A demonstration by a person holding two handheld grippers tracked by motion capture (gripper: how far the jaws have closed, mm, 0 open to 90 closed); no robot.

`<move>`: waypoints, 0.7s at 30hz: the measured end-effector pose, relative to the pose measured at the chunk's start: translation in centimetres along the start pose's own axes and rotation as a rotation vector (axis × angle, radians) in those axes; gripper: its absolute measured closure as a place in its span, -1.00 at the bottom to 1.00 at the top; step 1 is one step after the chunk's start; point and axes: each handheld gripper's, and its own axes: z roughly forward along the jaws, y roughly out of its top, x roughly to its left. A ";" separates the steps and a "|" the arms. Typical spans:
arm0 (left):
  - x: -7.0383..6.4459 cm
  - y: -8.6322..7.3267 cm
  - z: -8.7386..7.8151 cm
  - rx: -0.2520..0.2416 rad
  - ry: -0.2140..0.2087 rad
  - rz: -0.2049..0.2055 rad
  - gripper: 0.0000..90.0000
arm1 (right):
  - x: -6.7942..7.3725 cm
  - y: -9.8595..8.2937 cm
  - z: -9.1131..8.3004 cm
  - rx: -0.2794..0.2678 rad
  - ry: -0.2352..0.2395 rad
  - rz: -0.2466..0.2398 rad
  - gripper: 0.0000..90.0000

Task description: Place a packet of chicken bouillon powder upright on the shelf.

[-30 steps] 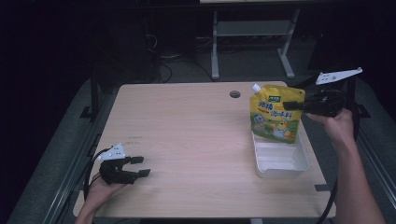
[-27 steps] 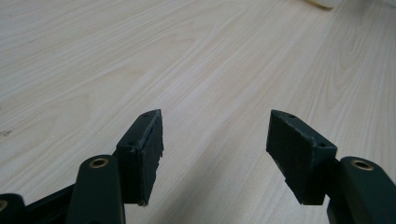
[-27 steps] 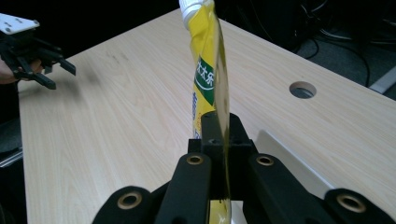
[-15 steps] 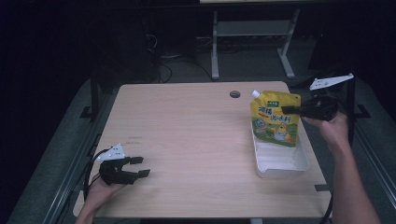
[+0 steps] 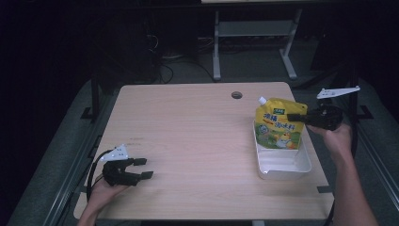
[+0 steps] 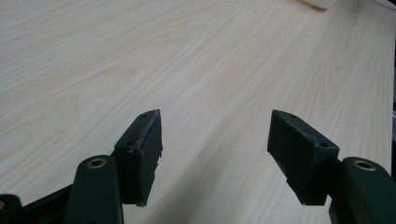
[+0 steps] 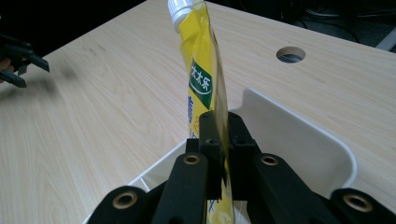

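Lowered since a second ago, the yellow spouted pouch point(image 5: 277, 123), pinched upright by the right gripper point(image 5: 292, 116), now seems partly inside the white tray point(image 5: 304, 166) near the table's right edge, unreleased, while the left gripper point(image 5: 145, 168) rests spread at the front-left corner.

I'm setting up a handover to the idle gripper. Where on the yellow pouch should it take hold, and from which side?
Probably the flat upper panel just below the white cap, coming from the table's open left side. The yellow pouch stands upright and thin-edged over the white tray, with the right gripper shut on its right edge, so that left part is free. The left gripper is open.
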 end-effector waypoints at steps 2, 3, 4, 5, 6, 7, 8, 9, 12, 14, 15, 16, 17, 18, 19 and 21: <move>0.0 0.0 0.0 -0.002 -0.001 0.000 -0.23 | -0.1 -0.2 -0.2 0.001 -0.003 0.015 0.89; 0.0 0.0 -0.1 -0.002 0.000 -0.001 -0.23 | -0.1 -0.3 -0.3 -0.001 -0.006 0.020 0.88; 0.0 0.0 0.0 -0.001 0.000 -0.001 -0.23 | -0.1 -0.3 -0.5 -0.003 -0.011 0.023 0.85; 0.0 0.0 0.0 0.000 0.000 -0.001 -0.23 | 0.0 -0.3 -0.6 -0.010 -0.016 0.025 0.83; 0.0 0.0 0.0 0.000 0.000 -0.001 -0.24 | 0.0 -0.3 -0.8 -0.016 -0.017 0.025 0.83; 0.0 0.0 0.0 0.002 -0.001 -0.003 -0.24 | 0.1 -0.3 -1.0 -0.020 -0.018 0.023 0.81; 0.0 0.0 0.0 0.005 -0.002 -0.002 -0.24 | 0.1 -0.3 -1.1 -0.022 -0.023 0.026 0.78; 0.0 0.0 0.0 0.005 -0.002 -0.002 -0.24 | 0.1 -0.3 -1.1 -0.022 -0.023 0.026 0.78; 0.0 0.0 0.1 0.010 -0.004 0.000 -0.24 | 0.1 -0.4 -1.3 -0.023 -0.029 0.040 0.70; 0.0 0.0 0.1 0.010 -0.003 0.001 -0.24 | 0.1 -0.5 -1.3 -0.024 -0.029 0.040 0.66; 0.0 0.0 0.1 0.015 -0.001 0.004 -0.25 | 0.2 -0.5 -1.5 -0.035 -0.036 0.046 0.63; 0.0 0.0 0.1 0.016 -0.001 0.004 -0.25 | 0.2 -0.5 -1.6 -0.038 -0.038 0.051 0.61; 0.0 0.0 0.1 0.015 -0.003 0.005 -0.25 | 0.2 -0.5 -1.7 -0.040 -0.043 0.051 0.58; 0.0 0.0 0.1 0.015 -0.003 0.005 -0.25 | 0.2 -0.5 -1.8 -0.042 -0.047 0.057 0.58; -0.1 0.0 0.1 0.015 -0.003 0.004 -0.25 | 0.2 -0.7 -1.8 -0.046 -0.043 0.059 0.58; -0.1 0.0 0.1 0.015 -0.004 0.003 -0.26 | 0.1 -1.0 -1.8 -0.038 -0.054 0.067 0.65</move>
